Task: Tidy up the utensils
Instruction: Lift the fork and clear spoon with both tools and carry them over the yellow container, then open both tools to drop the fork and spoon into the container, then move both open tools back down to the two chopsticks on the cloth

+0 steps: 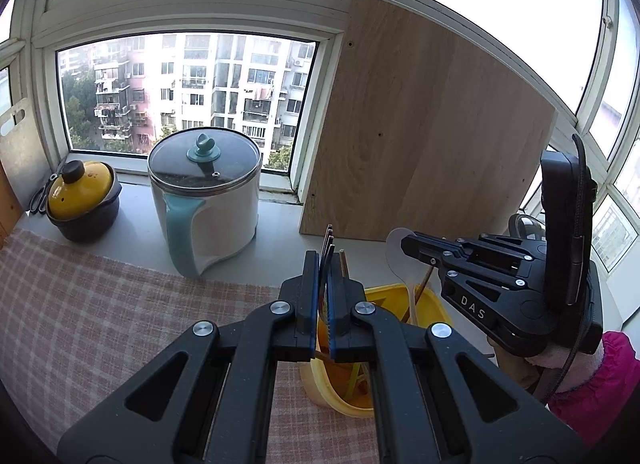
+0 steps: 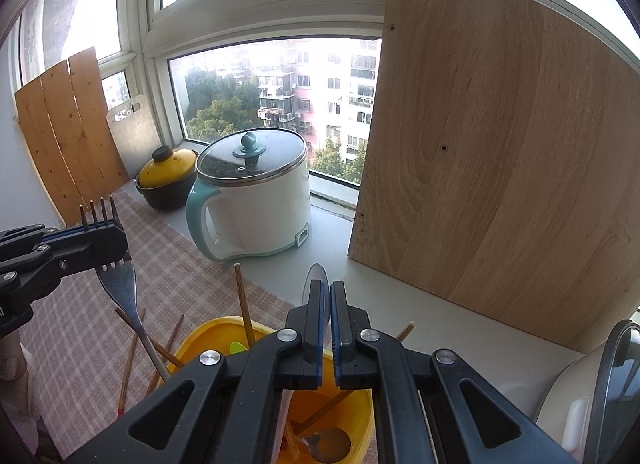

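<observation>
The left gripper point(image 2: 102, 242) is pinching a fork point(image 2: 120, 284) across the base of its tines, prongs pointing up and the handle slanting down to the right into the yellow holder point(image 2: 208, 334). Seen from the left wrist, the tines stick up just past the fingertips, which are pressed together on them. The fork's long axis runs nearly upright, tilted a little, with its lower end already inside the holder's rim.

The right gripper point(image 2: 325, 296) is closed on a pale, thin spoon or rice paddle point(image 1: 400, 244). From the right wrist only its rounded translucent edge shows, peeking above the pinched fingers. From the left wrist its broad flat head stands up beside the right gripper's tip, with the handle dropping towards the holder. It too stands close to vertical.

The holder sits on the checked cloth at the near edge of the table point(image 1: 280, 220), directly below both grippers, left gripper over its left side and right gripper over its middle. Several brown chopsticks point(image 2: 242, 296) lean in it at odd angles, and a metal spoon lies at the bottom.

Both pieces look ready to be let go, I would judge. What matters is that each handle points down into the holder, so opening the fingers should let them slide in. The fork's lean across the chopsticks might make it catch or tip outward over the left rim.

A white electric pot point(image 2: 256, 200) and a small yellow-lidded pot point(image 2: 168, 178) stand well behind, out of the way.
</observation>
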Motion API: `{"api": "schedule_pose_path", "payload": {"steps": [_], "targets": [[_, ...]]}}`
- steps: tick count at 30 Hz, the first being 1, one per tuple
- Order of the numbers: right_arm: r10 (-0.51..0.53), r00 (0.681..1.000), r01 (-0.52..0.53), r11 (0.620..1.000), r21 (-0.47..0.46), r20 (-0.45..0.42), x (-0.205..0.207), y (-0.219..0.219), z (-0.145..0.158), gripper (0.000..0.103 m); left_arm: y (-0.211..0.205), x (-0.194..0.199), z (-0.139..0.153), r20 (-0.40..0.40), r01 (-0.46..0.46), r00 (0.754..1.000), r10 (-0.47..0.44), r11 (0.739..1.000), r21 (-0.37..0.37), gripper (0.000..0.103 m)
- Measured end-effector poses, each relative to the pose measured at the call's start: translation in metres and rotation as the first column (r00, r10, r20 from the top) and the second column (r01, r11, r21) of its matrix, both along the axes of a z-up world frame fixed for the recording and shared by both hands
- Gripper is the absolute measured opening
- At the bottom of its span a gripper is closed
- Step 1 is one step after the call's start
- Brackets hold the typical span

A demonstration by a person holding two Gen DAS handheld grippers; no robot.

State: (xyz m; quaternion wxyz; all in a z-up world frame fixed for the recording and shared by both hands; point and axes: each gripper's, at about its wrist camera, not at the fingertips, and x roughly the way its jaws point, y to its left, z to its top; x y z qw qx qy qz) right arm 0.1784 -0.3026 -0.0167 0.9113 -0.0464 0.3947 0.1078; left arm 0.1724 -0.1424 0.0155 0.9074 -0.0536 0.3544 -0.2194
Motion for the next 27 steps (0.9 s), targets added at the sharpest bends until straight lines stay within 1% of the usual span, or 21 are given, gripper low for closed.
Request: {"api": "schedule_pose_path", "payload": {"steps": [7,15,18,19,22,25,27], "targets": [[-0.001,1.000,0.001,1.000,0.005,-0.023,-0.003,-0.001,-0.008,0.000,-0.009,-0.004,-0.013,-0.031,0.028,0.999,-0.028,1.000,0.006,0.001],[-0.012,0.998,0.015,0.999,0.048,-0.062,-0.007,-0.007,-0.011,0.002,-0.012,-0.007,-0.018,-0.056,0.054,0.997,-0.055,0.998,-0.009,0.002],[-0.019,0.997,0.023,0.998,0.061,-0.070,-0.011,-0.008,-0.010,0.010,-0.011,-0.010,-0.017,-0.061,0.055,0.997,-0.056,0.998,-0.013,0.006],[-0.021,0.997,0.025,0.998,0.064,-0.070,-0.013,-0.008,-0.010,0.014,-0.011,-0.011,-0.017,-0.063,0.057,0.996,-0.058,0.998,-0.016,0.007],[-0.019,0.997,0.024,0.997,0.071,-0.070,-0.018,-0.007,-0.007,0.016,-0.008,-0.015,-0.016,-0.064,0.057,0.996,-0.058,0.998,-0.022,0.009],[-0.015,0.998,0.020,0.997,0.071,-0.066,-0.025,-0.004,-0.004,0.018,-0.004,-0.020,-0.014,-0.063,0.057,0.996,-0.059,0.998,-0.034,0.009],[-0.013,0.998,0.017,0.997,0.074,-0.060,-0.030,-0.002,-0.001,0.021,-0.001,-0.024,-0.011,-0.054,0.057,0.997,-0.059,0.998,-0.039,0.009]]}}
